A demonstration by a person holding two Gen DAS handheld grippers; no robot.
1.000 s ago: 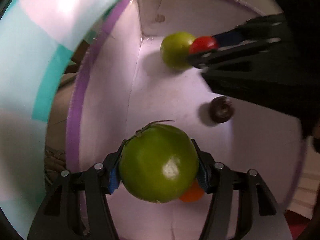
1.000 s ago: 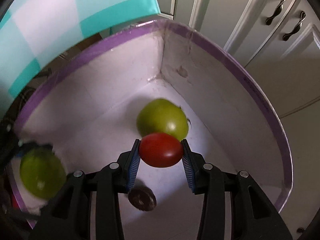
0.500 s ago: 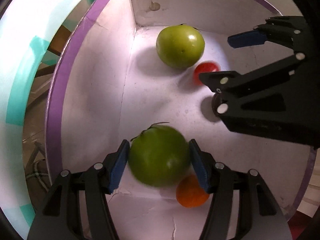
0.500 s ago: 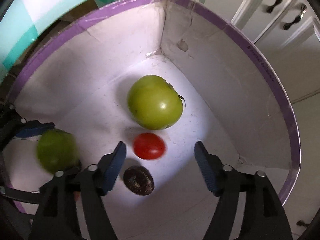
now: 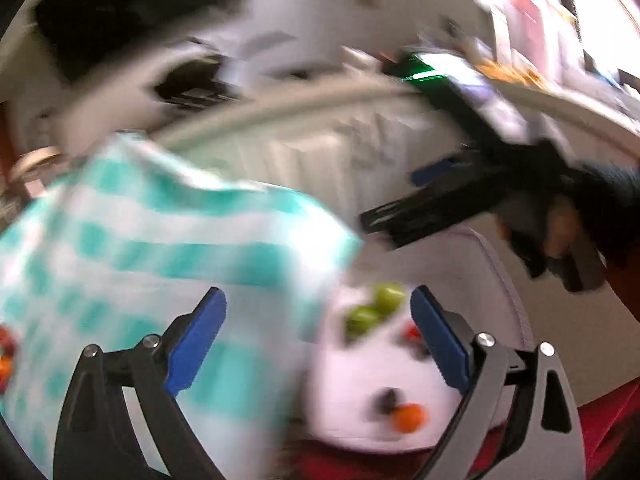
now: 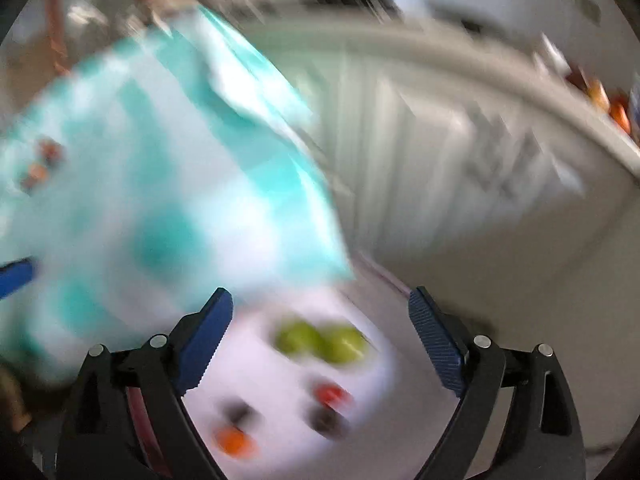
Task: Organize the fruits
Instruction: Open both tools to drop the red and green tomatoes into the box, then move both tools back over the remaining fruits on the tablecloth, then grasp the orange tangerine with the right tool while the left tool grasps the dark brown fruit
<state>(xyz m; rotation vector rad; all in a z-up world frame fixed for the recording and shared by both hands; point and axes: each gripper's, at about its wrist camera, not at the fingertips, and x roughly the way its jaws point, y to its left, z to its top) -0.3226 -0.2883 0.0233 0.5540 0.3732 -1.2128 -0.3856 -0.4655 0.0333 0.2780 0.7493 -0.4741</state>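
Both views are motion-blurred. A white box [image 5: 472,272] with a purple rim sits low, holding two green fruits [image 5: 376,308], a red fruit [image 5: 412,332], an orange fruit [image 5: 408,418] and a dark fruit [image 5: 386,398]. The same fruits show in the right wrist view: green [image 6: 320,340], red [image 6: 332,394], orange [image 6: 234,442], dark [image 6: 326,420]. My left gripper [image 5: 318,340] is open and empty, high above the box. My right gripper [image 6: 320,340] is open and empty too; it also shows in the left wrist view [image 5: 424,200].
A table with a teal-and-white checked cloth [image 5: 140,240] stands left of the box, with a few small fruits at its far left [image 5: 4,352]. White cabinets [image 6: 440,160] and a countertop [image 6: 480,64] stand behind.
Both grippers released their fruits into the box, then pulled up and away from it. The views now look down on the box from a distance, blurred by fast motion.
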